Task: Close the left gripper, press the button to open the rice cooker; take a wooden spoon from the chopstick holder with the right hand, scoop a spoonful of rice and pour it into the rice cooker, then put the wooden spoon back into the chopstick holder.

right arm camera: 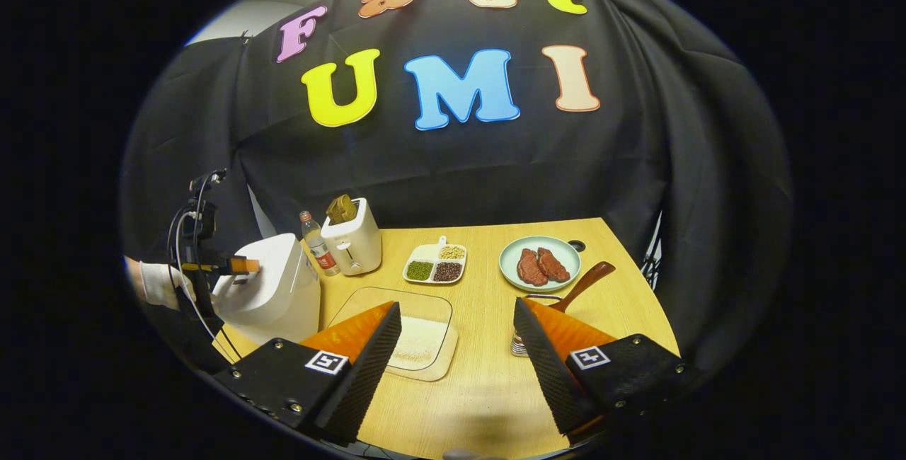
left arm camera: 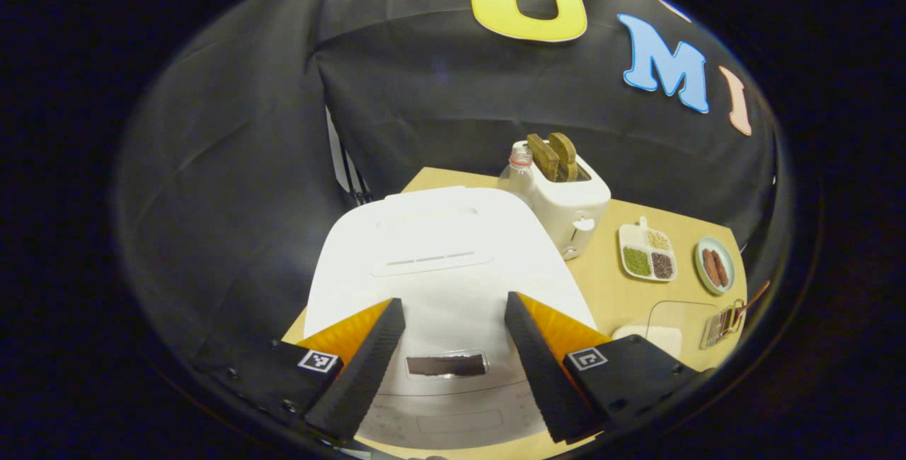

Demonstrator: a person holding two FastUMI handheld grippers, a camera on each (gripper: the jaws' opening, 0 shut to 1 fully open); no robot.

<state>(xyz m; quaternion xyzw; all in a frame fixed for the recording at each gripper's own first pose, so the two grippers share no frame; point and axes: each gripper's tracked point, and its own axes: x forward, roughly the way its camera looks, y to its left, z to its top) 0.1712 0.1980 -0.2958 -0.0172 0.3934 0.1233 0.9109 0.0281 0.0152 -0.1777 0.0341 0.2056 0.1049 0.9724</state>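
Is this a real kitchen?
Probably a pretend kitchen set up in a booth: a wooden table holds a rice cooker, a toaster and a plate of meat, with black cloth behind.

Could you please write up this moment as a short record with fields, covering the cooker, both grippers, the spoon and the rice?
rice cooker: white, lid down
left gripper: open, fingers either side of the cooker's front, above the dark button
right gripper: open, holding nothing, above the table
wooden spoon: standing in the chopstick holder, handle leaning away
rice tray: clear, white rice inside, between cooker and holder
task stage: button not yet pressed
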